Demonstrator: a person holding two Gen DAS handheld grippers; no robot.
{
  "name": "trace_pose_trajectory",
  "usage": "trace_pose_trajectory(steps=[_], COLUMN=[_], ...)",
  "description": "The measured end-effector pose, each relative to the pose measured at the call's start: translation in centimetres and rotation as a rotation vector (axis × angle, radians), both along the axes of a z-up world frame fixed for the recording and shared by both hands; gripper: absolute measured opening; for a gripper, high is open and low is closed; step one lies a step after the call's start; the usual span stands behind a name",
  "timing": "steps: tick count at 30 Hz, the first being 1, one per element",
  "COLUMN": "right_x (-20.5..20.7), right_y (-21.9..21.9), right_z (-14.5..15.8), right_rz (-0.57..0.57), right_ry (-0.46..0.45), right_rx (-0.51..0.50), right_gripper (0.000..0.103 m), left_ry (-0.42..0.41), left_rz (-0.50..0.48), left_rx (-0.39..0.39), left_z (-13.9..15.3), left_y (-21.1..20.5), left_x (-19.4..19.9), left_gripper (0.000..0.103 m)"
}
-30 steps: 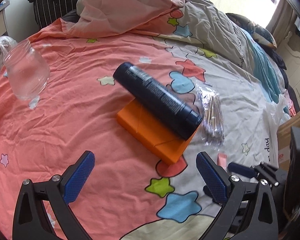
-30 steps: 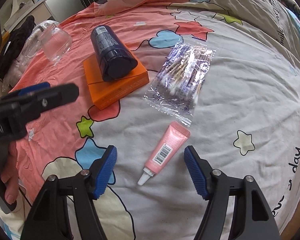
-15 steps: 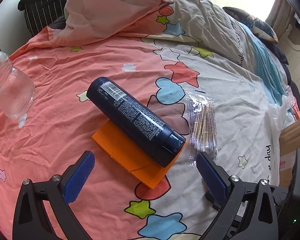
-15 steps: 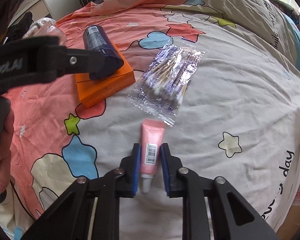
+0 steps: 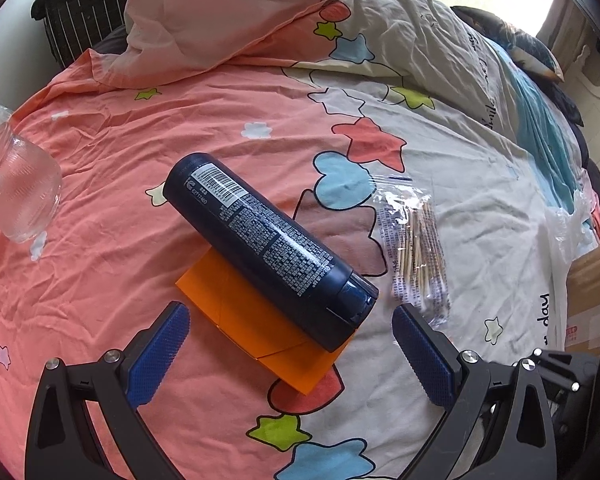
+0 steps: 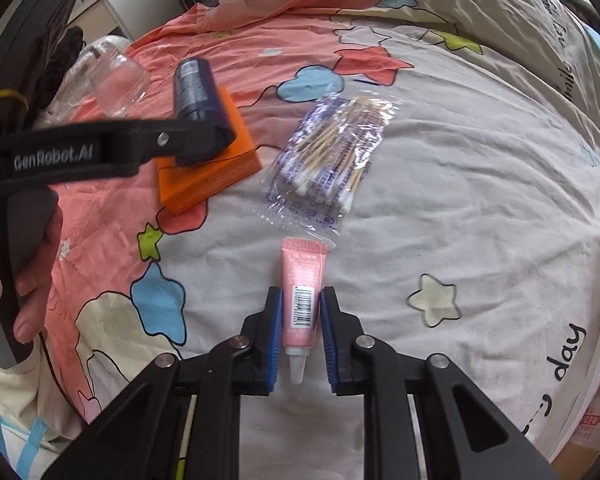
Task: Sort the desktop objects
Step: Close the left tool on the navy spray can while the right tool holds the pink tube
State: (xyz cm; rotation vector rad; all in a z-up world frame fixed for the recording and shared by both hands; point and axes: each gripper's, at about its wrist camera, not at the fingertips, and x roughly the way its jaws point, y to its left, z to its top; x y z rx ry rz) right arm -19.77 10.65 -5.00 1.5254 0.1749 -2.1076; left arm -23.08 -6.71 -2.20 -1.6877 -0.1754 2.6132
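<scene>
Your right gripper [image 6: 299, 322] has its jaws clamped on the pink tube [image 6: 302, 297]; your left gripper [image 5: 290, 354] hangs wide open over the dark bottle [image 5: 268, 246] on the orange box [image 5: 260, 324].

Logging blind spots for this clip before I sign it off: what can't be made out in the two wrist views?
- Glass jar: left wrist view, cut off by the left edge.
- Orange box: largely covered by the dark blue bottle lying on it.
- Bottle print: too small to read.
- Pink tube held in the right gripper: out of the left wrist view.
- Left gripper: tips hidden in right view.
</scene>
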Motion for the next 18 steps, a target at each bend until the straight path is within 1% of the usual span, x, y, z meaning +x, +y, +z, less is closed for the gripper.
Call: trace_pose_trajectory(steps=[5,8,11,15,18], right_x=[-0.9,-1.1,-0.7,-0.8,-1.7], right_y=[1.1,1.2,1.5,2.1,2.4], right_z=[1.3,1.6,1.6,1.9,1.9], right_rz=[-0.015,-0.023,0.008,-0.018,-0.029], right_ry=[-0.006,0.012,-0.023,0.010,0.008], right_rx=[-0.059,-0.048,-0.096,-0.058,-0.060], right_gripper=[0.018,0.018,0.018,0.018,0.018], left_ry=[-0.003,0.001,-0.006,-0.014,-0.006], left_rz=[-0.005,-0.009,-0.016,-0.002,0.016], left_rx=[0.002,0.004,-0.007,-0.013,-0.015], left_z=[0.2,0.5,0.4,0.1,0.0], left_y=[0.4,0.7,1.1,1.3,1.3], left_x=[-0.4,-0.6,-0.8,-1.3,-1.5], left_gripper=[0.103,0.103,0.103,0.103,0.103])
